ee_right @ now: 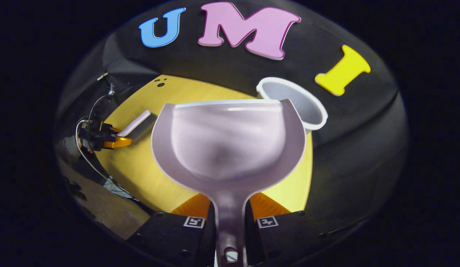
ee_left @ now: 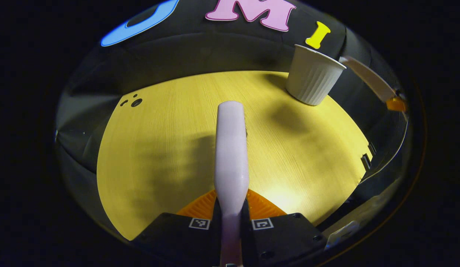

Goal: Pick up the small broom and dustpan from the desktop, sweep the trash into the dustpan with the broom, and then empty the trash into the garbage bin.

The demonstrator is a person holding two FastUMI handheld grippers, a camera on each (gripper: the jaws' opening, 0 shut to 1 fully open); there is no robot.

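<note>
Pale lilac dustpan (ee_right: 230, 144), scoop empty

Pale dustpan (ee_right: 230, 144) (tilted) beside white ribbed bin (ee_right: 300, 104).

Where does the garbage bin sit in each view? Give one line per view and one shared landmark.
Left gripper view: the garbage bin is upper right, at the far edge of the tabletop, right of the broom.
Right gripper view: the bin is upper right of centre, partly behind the dustpan.
Shared landmark: the dark holes in the tabletop, upper left in both.
</note>
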